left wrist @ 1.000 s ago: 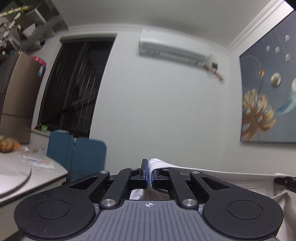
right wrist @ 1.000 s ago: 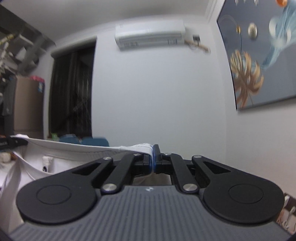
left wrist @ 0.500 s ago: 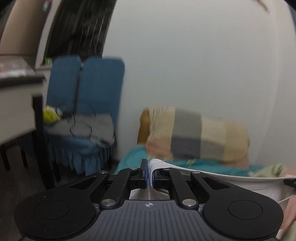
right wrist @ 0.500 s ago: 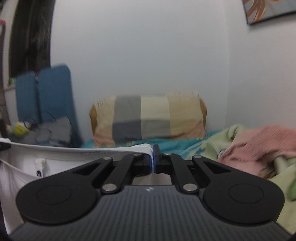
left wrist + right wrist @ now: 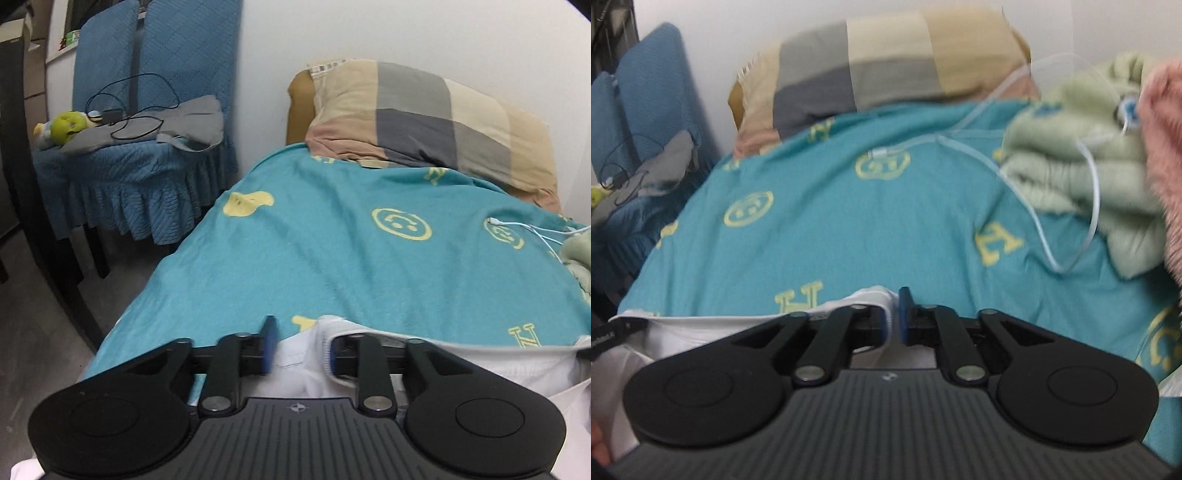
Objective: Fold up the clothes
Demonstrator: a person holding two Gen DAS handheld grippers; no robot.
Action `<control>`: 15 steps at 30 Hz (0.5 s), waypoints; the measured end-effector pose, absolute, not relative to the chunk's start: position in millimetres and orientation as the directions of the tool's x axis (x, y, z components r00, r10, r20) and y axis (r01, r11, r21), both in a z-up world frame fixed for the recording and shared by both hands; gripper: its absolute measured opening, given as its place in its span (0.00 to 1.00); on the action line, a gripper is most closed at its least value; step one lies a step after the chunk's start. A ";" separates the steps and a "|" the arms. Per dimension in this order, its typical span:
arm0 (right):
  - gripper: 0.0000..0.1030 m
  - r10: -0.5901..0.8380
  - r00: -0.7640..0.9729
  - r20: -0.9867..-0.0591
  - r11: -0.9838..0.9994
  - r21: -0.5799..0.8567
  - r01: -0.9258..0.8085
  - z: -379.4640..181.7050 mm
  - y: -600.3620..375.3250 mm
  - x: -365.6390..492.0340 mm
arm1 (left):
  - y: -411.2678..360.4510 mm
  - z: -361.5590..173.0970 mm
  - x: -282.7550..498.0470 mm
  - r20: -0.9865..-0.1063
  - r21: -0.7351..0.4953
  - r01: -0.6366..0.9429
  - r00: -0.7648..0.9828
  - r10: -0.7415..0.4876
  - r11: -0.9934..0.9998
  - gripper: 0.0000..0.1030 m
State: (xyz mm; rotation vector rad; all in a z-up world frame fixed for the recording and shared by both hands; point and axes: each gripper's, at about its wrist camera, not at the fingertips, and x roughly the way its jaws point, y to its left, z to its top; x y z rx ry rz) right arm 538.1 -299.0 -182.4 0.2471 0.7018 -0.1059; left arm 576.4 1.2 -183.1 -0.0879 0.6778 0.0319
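**Letting the white garment down onto the bed**

The left gripper (image 5: 299, 349) is standing with its fingers spread wide, the white garment (image 5: 461, 363) draped over one finger only. The right gripper (image 5: 894, 319) is showing a narrow gap between its blue pads, the garment's hem hooked on the near side; whether it is gripping anything I cannot tell. The cloth is lying at the near edge of the teal blanket (image 5: 332, 251), well short of the pillow (image 5: 424, 118). To lay it well, both grippers should be backing off level, keeping the hem straight and clear of the white cable (image 5: 1071, 236).

Left gripper (image 5: 300, 345) spread open over white garment (image 5: 461, 360) on teal blanket (image 5: 332, 251)
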 end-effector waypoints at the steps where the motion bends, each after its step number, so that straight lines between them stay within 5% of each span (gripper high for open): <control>1: 0.36 -0.008 0.754 -0.656 0.965 0.193 0.178 -179.8 -301.5 536.0 | 4.4 -179.9 573.8 -0.640 -0.090 -0.060 0.768 -0.011 0.994 0.51; 4: 0.81 0.024 0.749 -0.663 0.964 0.215 0.159 -166.5 -305.6 522.5 | 12.4 -162.0 557.1 -0.659 -0.128 -0.025 0.749 -0.066 0.991 0.70; 7: 0.82 0.069 0.750 -0.658 0.961 0.245 0.126 -148.9 -306.9 503.2 | 15.1 -135.5 522.4 -0.639 -0.108 0.019 0.765 -0.085 0.994 0.84; 15: 0.82 0.128 0.802 -0.583 0.953 0.296 0.063 -81.2 -293.6 387.0 | 13.8 -63.2 380.6 -0.544 0.000 0.141 0.831 -0.118 0.990 0.88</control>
